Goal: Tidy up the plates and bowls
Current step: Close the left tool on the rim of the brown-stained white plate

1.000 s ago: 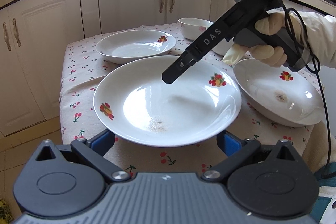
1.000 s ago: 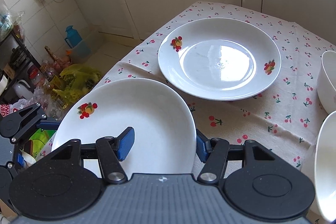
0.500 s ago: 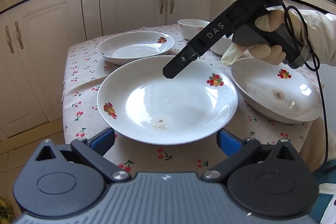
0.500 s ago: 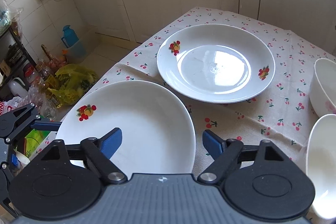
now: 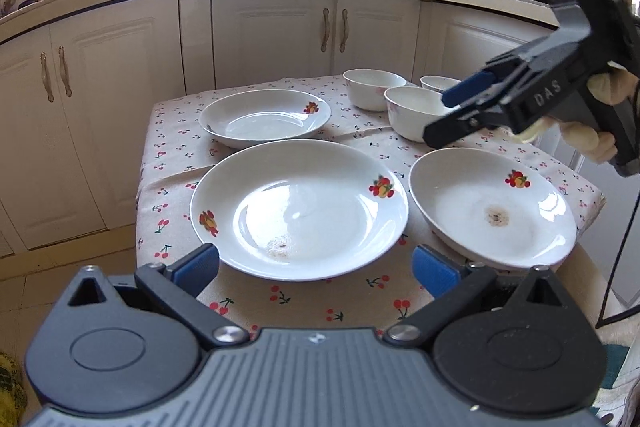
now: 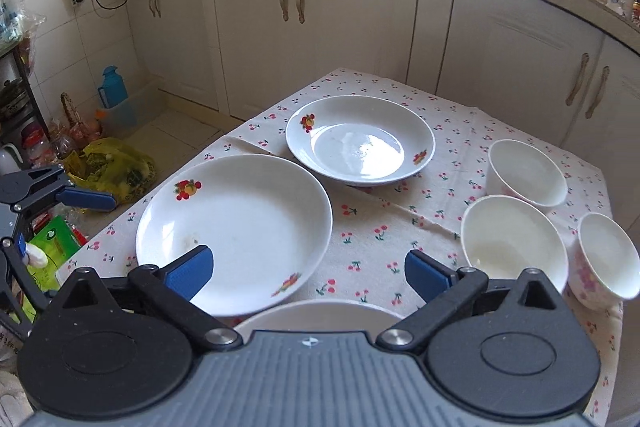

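The right tool (image 6: 307, 273) has just been opening and now stands with its blue pads spread wide and nothing between them, hanging above the cherry-print bench (image 6: 372, 227); the left tool (image 5: 316, 267) is likewise apart and empty at the bottom of its own frame, just short of the middle plate (image 5: 300, 207). Three plates lie singly on the cloth: the middle plate in the centre of the left wrist view, the far plate (image 5: 264, 117) above it toward the cupboards, and the stained plate (image 5: 492, 207) at right with a brown mark in its well. Three bowls (image 6: 514, 243) cluster at the right of the right wrist view, close together and unstacked. Nothing looks stacked yet, so the sorting seems barely begun. The likely step is picking up one plate to lay it on another. To do that well, I would bring one pad under the rim and one over it, bite at the near edge where the rim overhangs the cloth, and lift level so the glazed plate does not slip. The shallow rim gives little purchase, so close fully before raising. Lower it centred on the other plate, and keep clear of the bowls nearby.
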`<state>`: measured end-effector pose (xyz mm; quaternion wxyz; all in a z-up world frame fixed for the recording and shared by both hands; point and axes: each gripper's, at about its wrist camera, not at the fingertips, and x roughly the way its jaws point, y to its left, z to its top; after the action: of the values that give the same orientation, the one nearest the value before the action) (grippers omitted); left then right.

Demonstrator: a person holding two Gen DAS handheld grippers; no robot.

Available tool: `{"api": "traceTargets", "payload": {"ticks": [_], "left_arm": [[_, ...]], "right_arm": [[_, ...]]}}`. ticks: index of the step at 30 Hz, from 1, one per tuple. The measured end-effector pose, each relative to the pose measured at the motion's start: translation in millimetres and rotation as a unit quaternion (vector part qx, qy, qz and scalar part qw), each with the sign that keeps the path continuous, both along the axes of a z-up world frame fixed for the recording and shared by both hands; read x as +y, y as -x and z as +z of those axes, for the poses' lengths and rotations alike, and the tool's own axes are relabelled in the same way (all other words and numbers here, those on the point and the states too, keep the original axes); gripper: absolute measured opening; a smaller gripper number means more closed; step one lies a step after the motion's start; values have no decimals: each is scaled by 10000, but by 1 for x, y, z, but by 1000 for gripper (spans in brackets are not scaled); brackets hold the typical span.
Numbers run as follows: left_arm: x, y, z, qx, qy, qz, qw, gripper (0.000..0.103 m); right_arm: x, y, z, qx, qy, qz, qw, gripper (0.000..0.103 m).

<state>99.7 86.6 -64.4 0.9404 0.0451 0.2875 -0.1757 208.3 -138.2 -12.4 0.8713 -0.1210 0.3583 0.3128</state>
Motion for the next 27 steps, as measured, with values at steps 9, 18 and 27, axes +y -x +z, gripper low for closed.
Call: {"api": "traceTargets", "payload": {"ticks": [9, 18, 27], "left_arm": [[-31, 22, 8, -99, 23, 388, 9992, 102], [-56, 35, 10, -105, 253, 589, 9979, 102], [-73, 33, 14, -48, 137, 379, 9992, 102]], "right_arm": [[-56, 84, -14, -355, -72, -653, 9972, 103], [-92, 135, -44, -304, -186, -1118, 9931, 103], [-88, 143, -68, -303, 78, -955, 9949, 103]]}}
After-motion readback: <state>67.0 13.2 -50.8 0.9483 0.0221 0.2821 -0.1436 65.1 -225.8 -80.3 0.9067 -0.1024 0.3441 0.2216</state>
